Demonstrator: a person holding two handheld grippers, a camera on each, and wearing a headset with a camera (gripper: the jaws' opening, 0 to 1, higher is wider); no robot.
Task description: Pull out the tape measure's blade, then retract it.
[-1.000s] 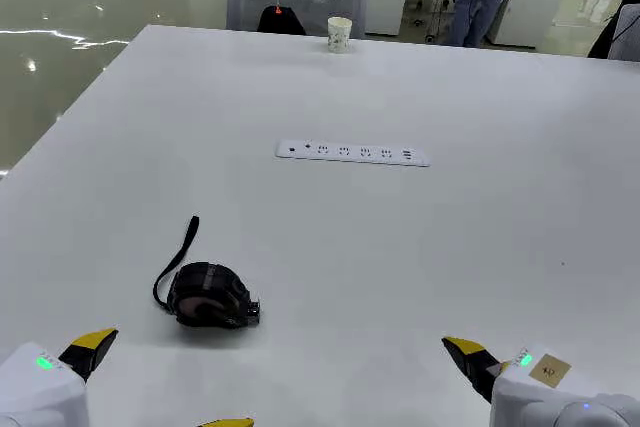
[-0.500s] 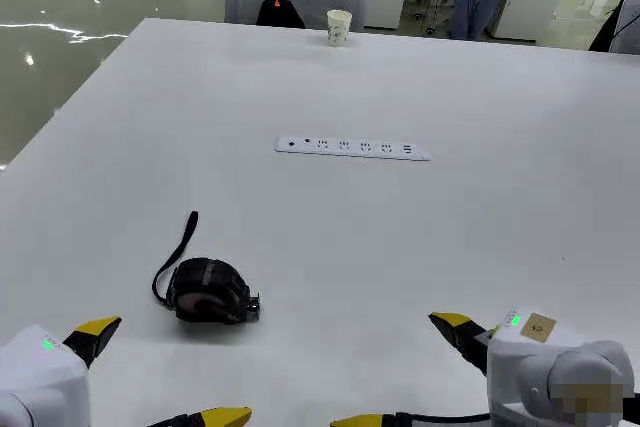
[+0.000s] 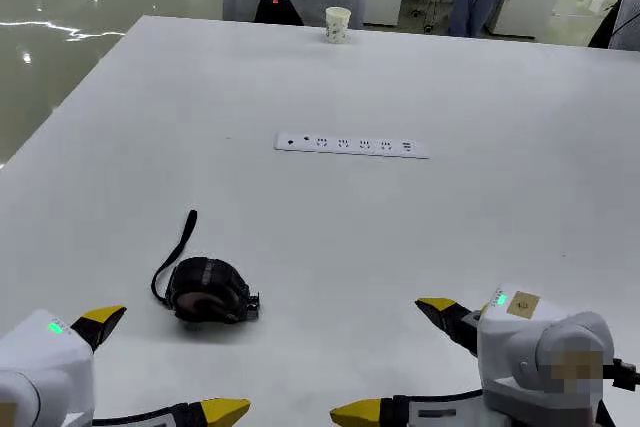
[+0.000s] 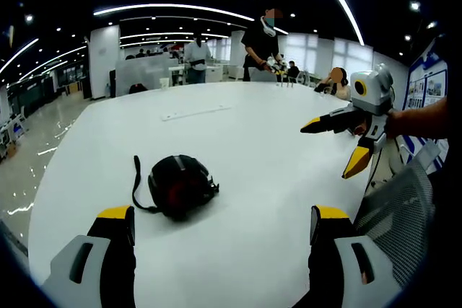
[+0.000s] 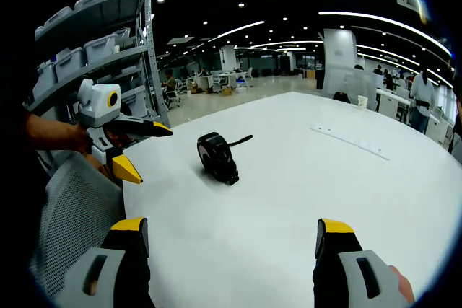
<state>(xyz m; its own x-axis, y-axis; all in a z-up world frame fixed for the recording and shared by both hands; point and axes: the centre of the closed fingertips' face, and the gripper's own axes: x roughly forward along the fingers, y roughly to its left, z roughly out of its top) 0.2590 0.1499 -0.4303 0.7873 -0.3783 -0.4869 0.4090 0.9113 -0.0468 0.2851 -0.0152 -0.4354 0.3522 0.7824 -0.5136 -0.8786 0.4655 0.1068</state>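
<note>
The tape measure (image 3: pixel 208 292) lies on the white table (image 3: pixel 400 227).
My left gripper (image 3: pixel 165 362) and right gripper (image 3: pixel 392 358) are wide open, near it, not touching.

Counter (image 3: pixel 500 197): white, smooth, low-sheen. Tape measure (image 3: pixel 207 292): black casing, matt, rubber-like plastic; its strap (image 3: pixel 180 242) likewise matt. Power strip (image 3: pixel 352 146): white moulded plastic. Cup (image 3: pixel 337 24) beyond the power strip: paper. Floor (image 3: pixel 60 27): polished, highly reflective. Left gripper (image 3: pixel 172 362) and right gripper (image 3: pixel 388 359): smooth white plastic housings.
</note>
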